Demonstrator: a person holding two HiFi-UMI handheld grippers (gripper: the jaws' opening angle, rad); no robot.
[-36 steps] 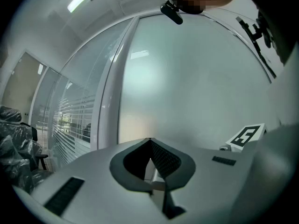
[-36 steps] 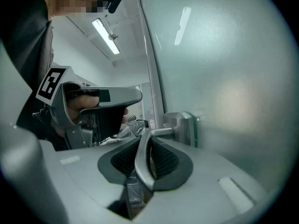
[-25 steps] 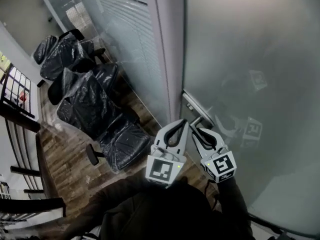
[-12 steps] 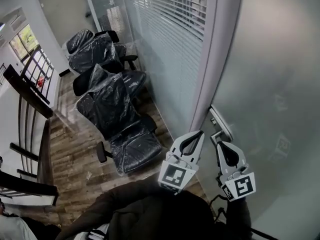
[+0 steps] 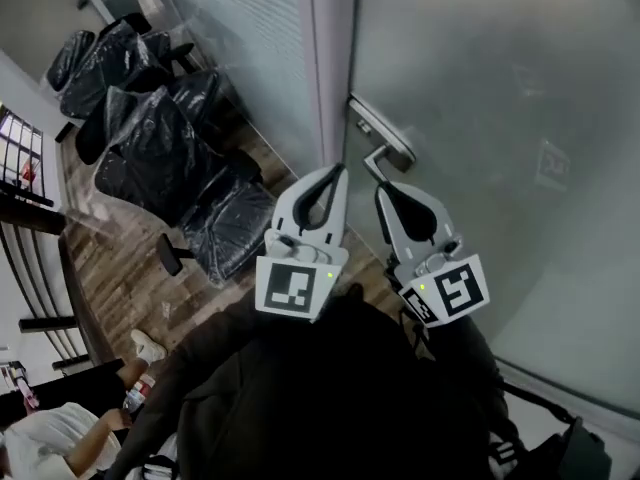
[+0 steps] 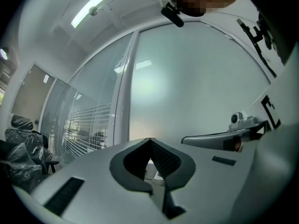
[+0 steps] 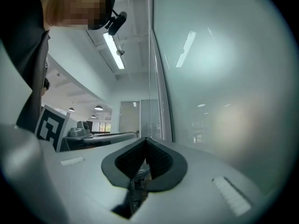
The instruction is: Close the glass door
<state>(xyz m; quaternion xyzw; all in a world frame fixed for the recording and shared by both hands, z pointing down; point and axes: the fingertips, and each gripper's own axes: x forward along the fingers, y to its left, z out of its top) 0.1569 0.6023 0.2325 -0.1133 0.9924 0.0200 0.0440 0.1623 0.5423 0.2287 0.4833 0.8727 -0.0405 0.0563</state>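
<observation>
The frosted glass door (image 5: 500, 118) fills the right of the head view, its edge against the grey frame post (image 5: 335, 58). A metal lever handle (image 5: 384, 144) sits on the door near that edge. My left gripper (image 5: 340, 171) is shut, its tip just left of the lever and close to the post. My right gripper (image 5: 382, 188) is also shut and points up at the lever from just below; contact is unclear. In the left gripper view the lever (image 6: 215, 137) runs right of the shut left gripper (image 6: 149, 140). The right gripper (image 7: 145, 140) holds nothing.
Several office chairs wrapped in black plastic (image 5: 165, 158) stand on the wooden floor (image 5: 120, 268) to the left, along a glass partition with blinds (image 5: 250, 28). A dark railing (image 5: 30, 218) runs at far left. A person in white (image 5: 50, 448) is at the lower left.
The head camera has swung, so the door and chairs shift in view. Both grippers stay shut and close under the lever handle. The person at lower left has come into view.
</observation>
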